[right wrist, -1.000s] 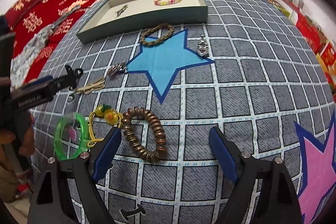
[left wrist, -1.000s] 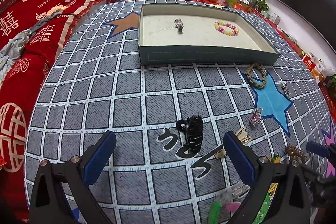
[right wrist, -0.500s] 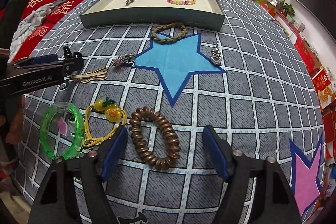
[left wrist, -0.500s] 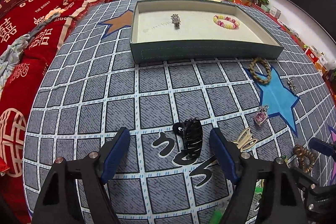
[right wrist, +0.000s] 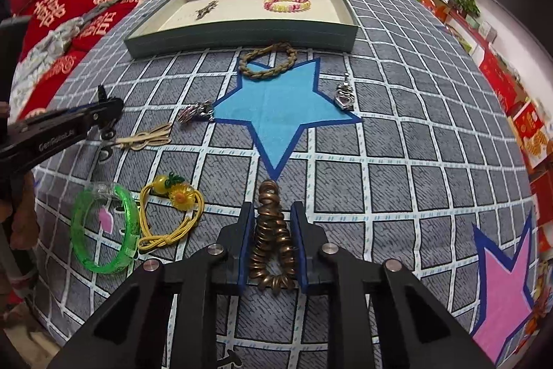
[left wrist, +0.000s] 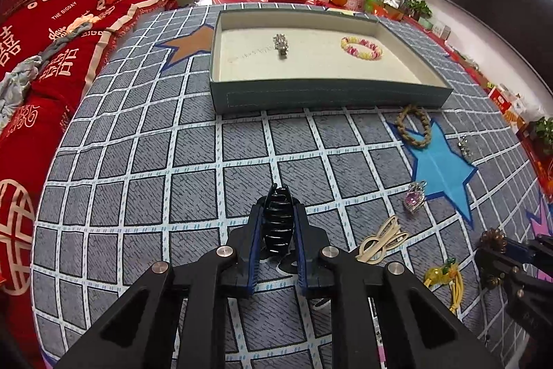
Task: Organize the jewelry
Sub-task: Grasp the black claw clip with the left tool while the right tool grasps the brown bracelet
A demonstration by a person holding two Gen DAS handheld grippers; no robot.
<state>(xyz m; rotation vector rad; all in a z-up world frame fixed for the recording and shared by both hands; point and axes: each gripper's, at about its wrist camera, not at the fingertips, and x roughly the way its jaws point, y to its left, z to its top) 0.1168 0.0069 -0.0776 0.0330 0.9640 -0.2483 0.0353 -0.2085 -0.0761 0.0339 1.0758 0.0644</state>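
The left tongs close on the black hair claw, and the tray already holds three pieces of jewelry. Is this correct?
Not quite: the tray holds two pieces, a silver clip and a pastel bead bracelet, as the left wrist view shows. The left tongs do close on the black hair claw.

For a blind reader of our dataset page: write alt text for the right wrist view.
The right tool is closing on a squeezed brown coil bracelet lying on a grey checked cloth. To its left lie a green bangle and a yellow cord with fruit charms; beyond a blue star, a tray holds a pastel bead bracelet.
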